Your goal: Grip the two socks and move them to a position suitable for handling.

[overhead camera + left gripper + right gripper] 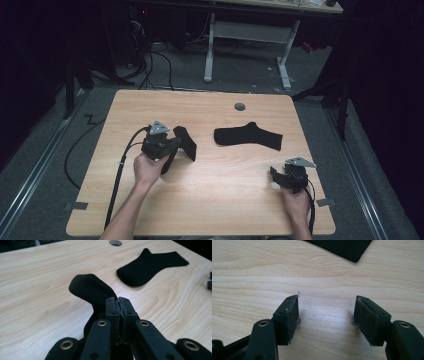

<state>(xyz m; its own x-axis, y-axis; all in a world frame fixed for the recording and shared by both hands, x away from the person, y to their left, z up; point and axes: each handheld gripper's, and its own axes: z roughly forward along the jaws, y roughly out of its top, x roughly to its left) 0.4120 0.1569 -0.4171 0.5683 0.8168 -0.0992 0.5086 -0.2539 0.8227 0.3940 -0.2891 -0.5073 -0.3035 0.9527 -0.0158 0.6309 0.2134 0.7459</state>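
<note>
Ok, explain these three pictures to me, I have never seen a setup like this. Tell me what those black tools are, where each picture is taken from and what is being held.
There is no machine here: a person holds a hand-held two-jaw claw in each hand. The high view looks down on a wooden table from above the person's side. The other two pictures come from small cameras that ride on each claw and look along its jaws.

The left claw is shut on a black sock, pinching its edge so that it bends up off the wood. A second black sock lies flat farther across the table. The right claw is open, with nothing between its jaws, low over bare wood near the person's right-hand corner of the table.
</note>
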